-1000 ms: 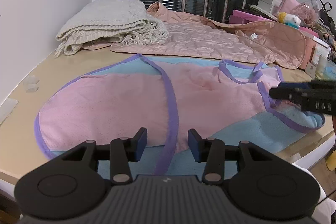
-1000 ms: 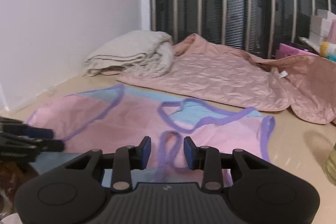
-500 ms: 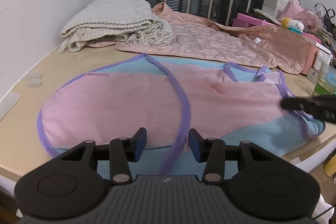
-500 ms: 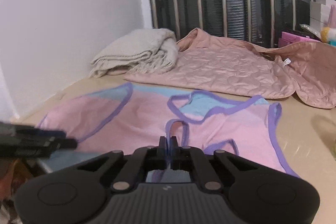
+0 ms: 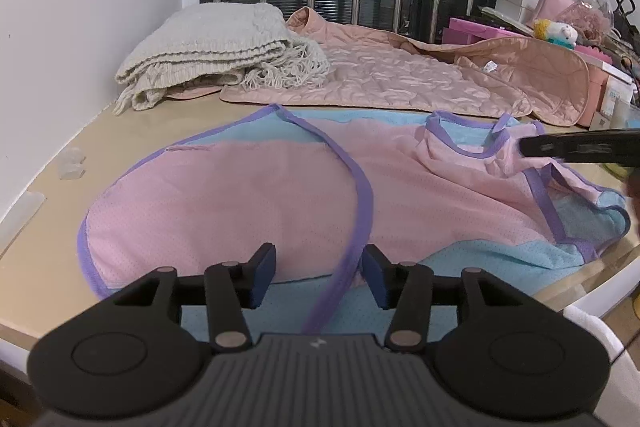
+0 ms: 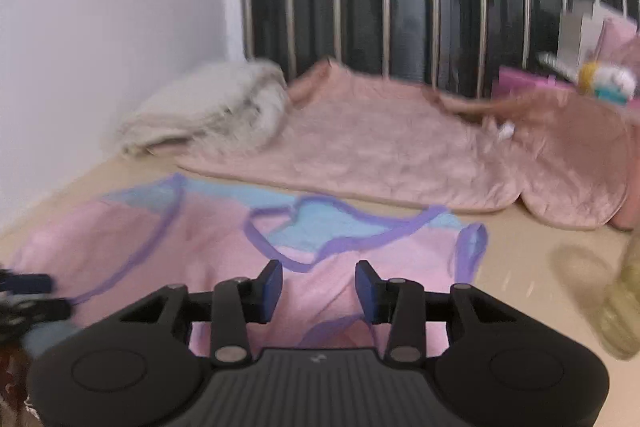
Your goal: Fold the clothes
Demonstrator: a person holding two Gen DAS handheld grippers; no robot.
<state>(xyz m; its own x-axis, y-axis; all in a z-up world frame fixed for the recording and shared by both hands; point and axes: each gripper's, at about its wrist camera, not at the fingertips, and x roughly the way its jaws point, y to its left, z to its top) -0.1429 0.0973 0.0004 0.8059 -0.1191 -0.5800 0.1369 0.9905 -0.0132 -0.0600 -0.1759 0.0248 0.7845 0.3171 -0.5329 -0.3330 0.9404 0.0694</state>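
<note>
A pink and blue garment (image 5: 248, 195) with purple trim lies spread on the beige table (image 5: 132, 131). My left gripper (image 5: 319, 277) is open over its near hem, and a purple trim band (image 5: 360, 211) runs between the fingers. My right gripper (image 6: 319, 289) is open above the pink fabric (image 6: 360, 255) near the neckline; this view is blurred. In the left wrist view the right gripper (image 5: 580, 147) shows as a dark bar over the rumpled shoulder straps (image 5: 496, 151). The left gripper (image 6: 28, 295) appears at the left edge of the right wrist view.
A folded cream knit blanket (image 5: 216, 55) and a pink quilted cover (image 5: 400, 79) lie behind the garment. Boxes and toys (image 5: 552, 27) crowd the right side. A yellowish container (image 6: 620, 307) stands at the right. A wall runs along the left, window bars behind.
My right gripper, shut on a purple strap half a second ago, has opened and let it go. The shoulder area now lies rumpled. The left gripper stays open over the hem.
</note>
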